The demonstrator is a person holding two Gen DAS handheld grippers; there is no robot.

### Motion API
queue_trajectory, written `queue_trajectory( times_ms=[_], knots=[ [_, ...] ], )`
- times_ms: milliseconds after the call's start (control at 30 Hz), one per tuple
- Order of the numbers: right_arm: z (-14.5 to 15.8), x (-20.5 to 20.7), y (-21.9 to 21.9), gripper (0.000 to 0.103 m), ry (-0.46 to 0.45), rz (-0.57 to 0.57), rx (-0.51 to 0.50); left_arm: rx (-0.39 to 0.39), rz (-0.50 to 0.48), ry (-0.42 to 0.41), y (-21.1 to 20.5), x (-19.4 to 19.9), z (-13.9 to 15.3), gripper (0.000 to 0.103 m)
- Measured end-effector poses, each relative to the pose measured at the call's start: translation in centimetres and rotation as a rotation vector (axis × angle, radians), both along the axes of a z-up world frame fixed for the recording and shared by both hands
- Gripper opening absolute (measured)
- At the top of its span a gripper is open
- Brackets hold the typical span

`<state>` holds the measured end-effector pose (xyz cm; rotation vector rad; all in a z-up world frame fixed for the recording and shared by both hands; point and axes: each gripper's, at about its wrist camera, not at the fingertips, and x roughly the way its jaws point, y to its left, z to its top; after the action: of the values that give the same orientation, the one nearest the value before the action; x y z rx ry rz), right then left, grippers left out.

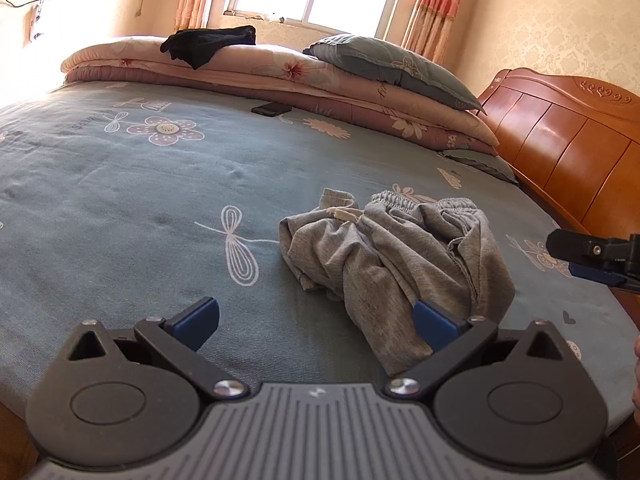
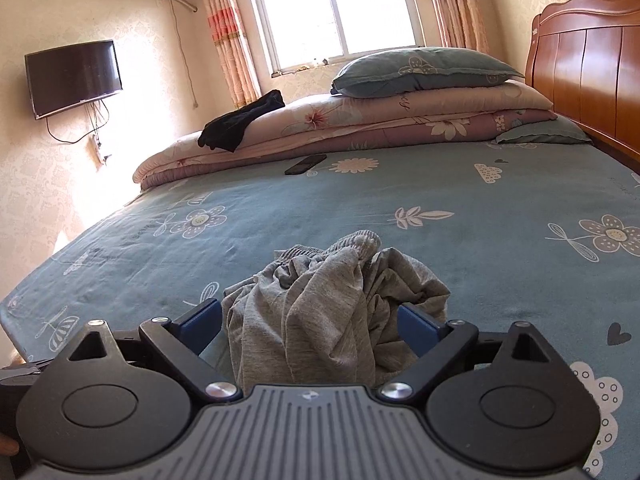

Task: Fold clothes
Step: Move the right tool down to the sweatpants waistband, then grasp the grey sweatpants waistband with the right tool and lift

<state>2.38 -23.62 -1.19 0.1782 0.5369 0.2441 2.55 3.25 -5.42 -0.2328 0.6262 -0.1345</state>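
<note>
Your left gripper [image 1: 316, 326] and right gripper [image 2: 310, 330] both gaped apart, unclamped, beside the crumpled grey pants [image 1: 400, 248] on the bed [image 1: 120, 184].

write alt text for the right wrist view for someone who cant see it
A crumpled grey garment lies on a blue flower-print bedsheet, directly ahead of the open right gripper, whose blue pads flank it. Beyond are folded quilts with a pillow on top, a window and a wall television.
</note>
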Motion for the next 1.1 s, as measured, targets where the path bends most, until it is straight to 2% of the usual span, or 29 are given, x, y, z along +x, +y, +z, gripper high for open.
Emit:
queue_trajectory(
  times_ms=[200,267,300,367,400,433,567,600,700,867,933,1033,1100],
  knots=[
    [-2.1,5.6,0.9,0.097,0.136,-0.041,0.012,-0.018,0.074,0.031,1.6,0.6,-0.6,0.103],
    [-3.0,6.8,1.3,0.093,0.180,-0.060,0.009,-0.029,0.083,0.043,2.1,0.7,-0.8,0.103],
    [-3.3,7.3,1.5,0.087,0.196,-0.060,0.016,-0.032,0.088,0.046,2.3,0.8,-0.9,0.103],
    [-3.7,8.0,2.0,0.086,0.218,-0.057,0.021,-0.031,0.093,0.045,2.5,0.8,-1.0,0.103],
    [-3.8,8.0,2.2,0.079,0.216,-0.056,0.009,-0.029,0.096,0.044,2.6,0.9,-1.0,0.103],
    [-3.7,8.0,2.6,0.063,0.216,-0.053,-0.014,-0.027,0.097,0.045,2.6,0.9,-1.0,0.103],
    [-3.3,7.2,2.9,0.031,0.205,-0.064,-0.091,-0.032,0.096,0.050,2.6,0.8,-1.0,0.103],
    [-3.2,7.0,2.7,0.018,0.208,-0.082,-0.108,-0.030,0.093,0.048,2.5,0.7,-0.9,0.103],
    [-2.7,5.6,1.1,0.015,0.205,-0.102,-0.104,-0.024,0.085,0.043,2.2,0.5,-0.7,0.103],
    [-2.1,2.2,-2.3,0.014,0.198,-0.158,-0.121,-0.009,0.081,0.013,1.6,0.1,0.0,0.103],
    [-2.3,0.7,-3.4,0.014,0.209,-0.169,-0.132,-0.001,0.068,0.006,1.2,0.0,0.3,0.103],
    [-3.2,-0.8,-4.6,0.014,0.237,-0.216,-0.202,0.008,0.049,-0.003,0.6,-0.1,0.4,0.103],
    [-3.5,-1.4,-5.4,0.017,0.243,-0.215,-0.174,0.007,0.048,-0.008,0.3,-0.1,0.4,0.103]
  ],
)
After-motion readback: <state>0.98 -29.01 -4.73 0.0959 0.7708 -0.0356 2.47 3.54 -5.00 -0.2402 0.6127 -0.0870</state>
